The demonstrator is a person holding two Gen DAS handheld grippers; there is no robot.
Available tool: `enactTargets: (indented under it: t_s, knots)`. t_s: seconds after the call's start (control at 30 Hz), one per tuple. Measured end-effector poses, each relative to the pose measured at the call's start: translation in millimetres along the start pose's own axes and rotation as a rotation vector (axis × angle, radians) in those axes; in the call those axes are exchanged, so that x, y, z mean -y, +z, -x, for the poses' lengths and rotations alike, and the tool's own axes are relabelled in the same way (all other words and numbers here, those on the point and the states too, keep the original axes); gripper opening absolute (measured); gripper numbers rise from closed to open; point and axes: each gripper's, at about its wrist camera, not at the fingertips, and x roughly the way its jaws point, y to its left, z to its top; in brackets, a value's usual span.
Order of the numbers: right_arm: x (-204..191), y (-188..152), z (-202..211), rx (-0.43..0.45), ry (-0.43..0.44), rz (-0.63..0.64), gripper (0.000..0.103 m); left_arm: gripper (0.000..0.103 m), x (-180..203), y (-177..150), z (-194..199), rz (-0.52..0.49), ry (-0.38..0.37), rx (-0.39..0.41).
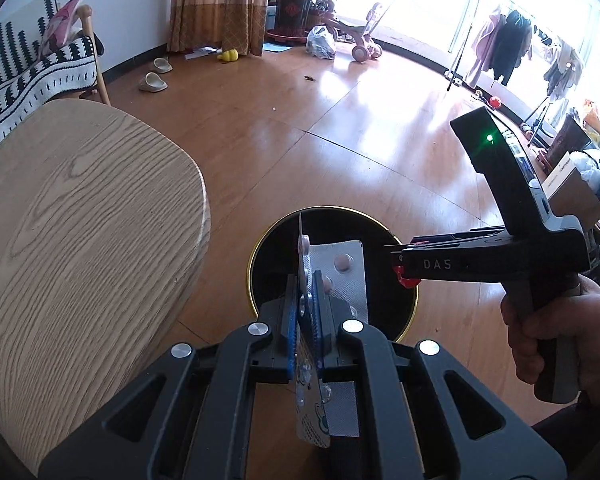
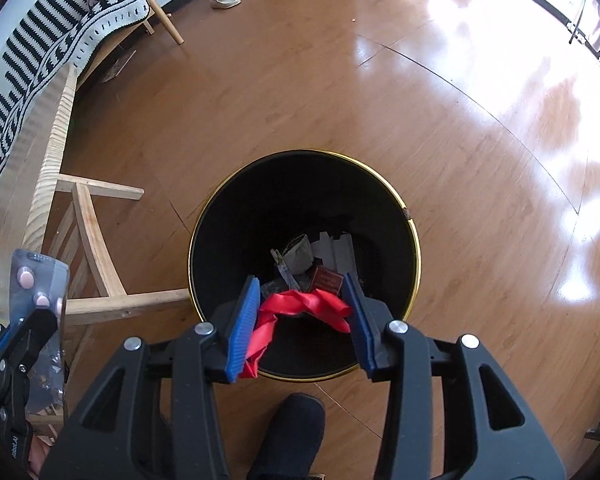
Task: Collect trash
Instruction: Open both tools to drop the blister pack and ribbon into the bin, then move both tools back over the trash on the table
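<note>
My left gripper [image 1: 306, 280] is shut on silver blister packs [image 1: 342, 268] with pink pills, held upright over the near edge of a black bin with a gold rim [image 1: 249, 276]. In the right wrist view these blister packs [image 2: 32, 276] and the left gripper [image 2: 34, 320] show at the far left. My right gripper [image 2: 301, 280] points down over the bin's gold rim [image 2: 414, 240]. A crumpled red plastic wrapper [image 2: 308, 304] spans its blue pads, touching both, with one end hanging down. The right gripper [image 1: 400, 272] is seen from the side, red at its tip.
The bin holds paper scraps and a small brown box [image 2: 326, 278]. A light wooden table [image 1: 80, 220] stands left of the bin, its legs [image 2: 96, 248] close to the rim. A person's foot [image 2: 288, 432] is just below the bin. Slippers [image 1: 154, 80] lie far off.
</note>
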Motion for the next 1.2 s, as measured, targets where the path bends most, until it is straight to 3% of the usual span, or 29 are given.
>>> enactTargets:
  t_s: [0.07,0.13,0.2,0.67,0.9,0.97,1.0,1.03,1.1,1.2]
  knots:
    - [-1,1,0,0.005,0.002,0.000,0.047,0.006,2,0,-1,0.000,0.002,-0.001]
    - [-1,3,2,0.014,0.007,-0.006,0.072,0.006,4,-1,0,0.002,0.000,-0.002]
    - [0,4,7,0.035,0.004,-0.010,0.080,0.006,2,0,-2,0.002,-0.002,-0.003]
    - [25,8,33,0.121,-0.024,-0.108,0.083,0.006,0,3,-21,0.031,-0.050,-0.040]
    - [36,2,56,0.193,-0.024,-0.156,0.085,0.008,4,7,-28,0.048,-0.077,-0.016]
    - [39,-1,63,0.214,-0.024,-0.166,0.086,0.018,4,8,-30,0.056,-0.084,-0.016]
    - [41,-2,64,0.217,-0.023,-0.168,0.087,0.040,4,6,-29,0.057,-0.086,-0.012]
    - [42,-3,67,0.220,-0.020,-0.171,0.087,0.068,5,6,-28,0.057,-0.079,-0.003]
    - [43,-4,69,0.224,-0.021,-0.175,0.088,0.078,6,6,-24,0.057,-0.061,0.031]
    - [41,-4,72,0.228,-0.022,-0.178,0.088,0.079,4,6,-19,0.057,-0.058,0.036]
